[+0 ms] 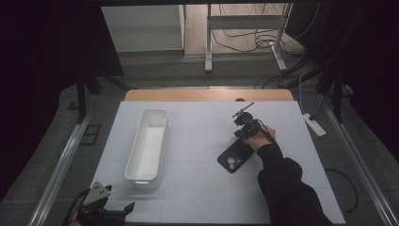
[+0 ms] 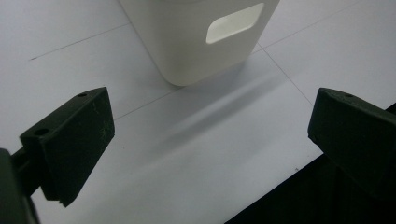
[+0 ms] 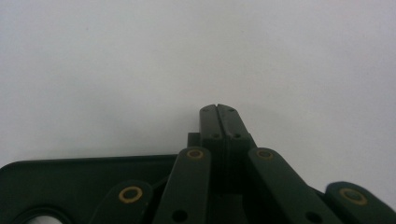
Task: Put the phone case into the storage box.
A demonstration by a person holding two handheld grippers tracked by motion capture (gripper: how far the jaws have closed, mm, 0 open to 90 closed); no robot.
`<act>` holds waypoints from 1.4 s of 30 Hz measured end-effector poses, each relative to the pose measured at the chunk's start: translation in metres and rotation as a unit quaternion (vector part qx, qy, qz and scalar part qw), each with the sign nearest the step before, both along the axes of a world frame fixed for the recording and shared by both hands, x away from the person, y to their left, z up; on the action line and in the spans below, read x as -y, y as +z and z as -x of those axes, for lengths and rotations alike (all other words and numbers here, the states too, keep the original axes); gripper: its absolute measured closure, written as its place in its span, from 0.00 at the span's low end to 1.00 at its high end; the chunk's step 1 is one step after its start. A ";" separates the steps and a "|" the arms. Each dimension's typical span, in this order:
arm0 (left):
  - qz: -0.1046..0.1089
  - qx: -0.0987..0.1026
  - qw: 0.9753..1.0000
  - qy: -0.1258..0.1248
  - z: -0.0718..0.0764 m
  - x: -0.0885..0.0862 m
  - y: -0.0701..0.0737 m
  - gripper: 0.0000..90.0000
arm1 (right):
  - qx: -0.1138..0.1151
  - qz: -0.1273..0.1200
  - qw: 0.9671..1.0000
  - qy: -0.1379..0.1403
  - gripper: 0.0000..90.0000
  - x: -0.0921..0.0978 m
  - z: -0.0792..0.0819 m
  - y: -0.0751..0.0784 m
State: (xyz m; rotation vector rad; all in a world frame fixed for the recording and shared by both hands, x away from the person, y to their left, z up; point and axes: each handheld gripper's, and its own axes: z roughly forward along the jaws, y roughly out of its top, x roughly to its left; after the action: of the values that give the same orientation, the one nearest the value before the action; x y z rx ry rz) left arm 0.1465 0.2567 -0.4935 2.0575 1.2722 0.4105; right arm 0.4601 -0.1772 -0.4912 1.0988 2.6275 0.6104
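Black fingers of the left gripper (image 1: pixel 109 210) sit at the near-left edge of the table (image 1: pixel 197 188), spread wide w/ nothing between them. In the left gripper view one finger (image 2: pixel 70 140) stands at the left and the other at the right, bare white table btwn them, and the short end of the white bin (image 2: pixel 196 42) w/ its cut-out handle slot just ahead. Grey three-cornered plate tops that gripper in the high view.

White bin (image 1: pixel 147 143) is long & narrow, lying lengthwise on the left half of the table, near end just beyond the left gripper, apart from it. Looks empty inside.

Right of centre lies the black phone case (image 1: pixel 234 157), flat on the table, tilted diagonally, camera cut-out at its near end. A dark-sleeved arm reaches in from the bottom right; the hand (image 1: pixel 258 140) holds the right gripper (image 1: pixel 246 123) just past the case's far corner. Right gripper view: its fingers (image 3: pixel 219 122) are pressed tight together, nothing gripped btwn them, tips over bare white table. The phone case (image 3: pixel 70 186) shows at the bottom left of that view, under the gripper's linkage bars; cannot tell whether the gripper touches it.

Bin & case are well apart. Beyond the white mat, a wooden table strip (image 1: pixel 207 95), then grey floor, metal stand legs and loose cables.
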 end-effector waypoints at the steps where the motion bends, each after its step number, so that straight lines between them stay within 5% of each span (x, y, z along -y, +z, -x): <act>1: 0.000 0.001 1.000 -0.002 0.000 0.000 0.000 0.01 | -0.002 -0.001 1.000 -0.002 1.00 0.001 -0.002 -0.002; 26: -0.008 0.001 1.000 -0.010 0.000 0.002 0.000 0.01 | -0.015 0.019 1.000 -0.006 1.00 0.019 0.003 -0.005; 42: -0.013 -0.001 1.000 -0.013 0.000 0.003 0.000 0.01 | -0.020 0.000 1.000 -0.004 1.00 0.038 0.020 -0.005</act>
State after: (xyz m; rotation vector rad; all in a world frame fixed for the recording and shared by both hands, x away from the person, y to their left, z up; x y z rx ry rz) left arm 0.1463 0.2537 -0.4937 2.0941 1.2466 0.4167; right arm 0.4404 -0.2152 -0.4966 1.1323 2.6543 0.5918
